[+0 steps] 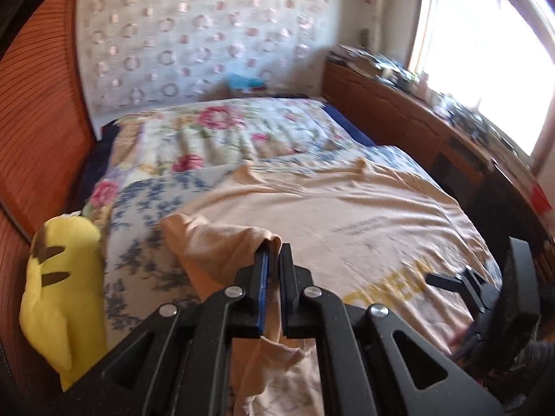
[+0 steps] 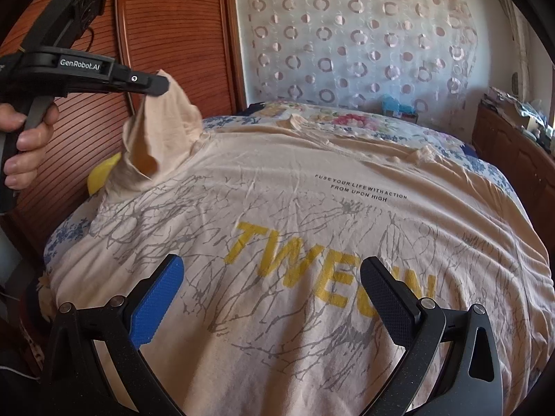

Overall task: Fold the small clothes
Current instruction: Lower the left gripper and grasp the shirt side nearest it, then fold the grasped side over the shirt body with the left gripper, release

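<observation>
A peach T-shirt (image 2: 312, 180) with yellow letters and grey branch print lies spread flat on the bed. My left gripper (image 1: 274, 248) is shut on the shirt's left sleeve (image 2: 163, 131) and holds it lifted above the bed, with cloth hanging from its jaws. From the right wrist view the left gripper (image 2: 158, 85) is up at the left, held by a person's hand (image 2: 31, 135). My right gripper (image 2: 270, 270) hovers open over the shirt's lower front, with nothing between its blue and black pads.
The bed has a floral cover (image 1: 215, 131). A yellow plush toy (image 1: 59, 294) sits at its left edge against a wooden slatted wardrobe (image 2: 166, 34). A cluttered wooden dresser (image 1: 399, 111) runs along the right under a bright window.
</observation>
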`<state>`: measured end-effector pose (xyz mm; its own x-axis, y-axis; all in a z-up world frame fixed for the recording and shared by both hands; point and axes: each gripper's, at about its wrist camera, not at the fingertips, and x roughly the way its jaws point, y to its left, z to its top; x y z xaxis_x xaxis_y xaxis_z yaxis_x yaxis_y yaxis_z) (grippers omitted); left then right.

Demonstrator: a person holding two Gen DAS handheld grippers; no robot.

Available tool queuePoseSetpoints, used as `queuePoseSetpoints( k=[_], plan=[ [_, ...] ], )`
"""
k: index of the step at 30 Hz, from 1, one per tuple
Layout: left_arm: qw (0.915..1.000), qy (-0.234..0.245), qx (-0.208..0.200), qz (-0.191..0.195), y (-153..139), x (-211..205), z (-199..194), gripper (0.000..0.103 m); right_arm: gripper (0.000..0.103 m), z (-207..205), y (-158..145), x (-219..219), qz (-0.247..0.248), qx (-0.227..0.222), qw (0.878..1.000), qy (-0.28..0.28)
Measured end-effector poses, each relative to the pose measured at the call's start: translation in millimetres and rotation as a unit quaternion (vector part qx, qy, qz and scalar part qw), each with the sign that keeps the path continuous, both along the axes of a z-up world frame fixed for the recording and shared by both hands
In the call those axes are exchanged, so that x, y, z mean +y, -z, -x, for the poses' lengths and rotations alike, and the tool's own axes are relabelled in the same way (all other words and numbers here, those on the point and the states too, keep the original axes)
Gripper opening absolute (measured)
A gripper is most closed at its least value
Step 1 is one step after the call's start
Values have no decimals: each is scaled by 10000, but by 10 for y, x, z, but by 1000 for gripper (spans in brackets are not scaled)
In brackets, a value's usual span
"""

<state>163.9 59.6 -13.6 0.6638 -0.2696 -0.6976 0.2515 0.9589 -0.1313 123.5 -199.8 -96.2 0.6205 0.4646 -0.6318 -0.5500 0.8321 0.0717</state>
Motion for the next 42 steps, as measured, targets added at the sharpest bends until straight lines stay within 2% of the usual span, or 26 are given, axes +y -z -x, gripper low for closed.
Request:
queuePoseSetpoints(
  k=[5,9,14,16,23,26,29,32,37,42],
  plan=[
    [9997,-12,2,-231,4,-31,137,14,103,-7,-3,-25,-65,39,10000,31],
    [9991,-200,64,-378,137,84,188,19,103,-9,-3,-27,-58,44,10000,36],
    [9965,-490,363,-578,516,318,175,21,103,-29,-7,-41,-71,54,10000,37],
    [9954,-564,566,-524,707,416,170,21,103,-42,-21,-45,-76,85,9999,-18],
    [9917,-824,824,-541,1090,579,161,24,90,-174,-134,9,-176,193,9989,-387],
    [9921,-837,715,-602,1117,578,176,26,84,-272,-205,137,-98,101,9980,-615],
    [9925,-869,622,-595,1127,593,141,28,70,-415,-231,302,-18,129,9962,-865],
    [9936,-834,501,-578,1138,604,124,32,62,-564,-200,501,67,228,9935,-1113],
    [9944,-827,383,-535,1144,621,109,35,61,-761,-32,869,299,544,9874,-1459],
    [9943,-823,373,-570,1137,607,115,36,61,-881,176,1178,817,651,9822,-1562]
  ],
)
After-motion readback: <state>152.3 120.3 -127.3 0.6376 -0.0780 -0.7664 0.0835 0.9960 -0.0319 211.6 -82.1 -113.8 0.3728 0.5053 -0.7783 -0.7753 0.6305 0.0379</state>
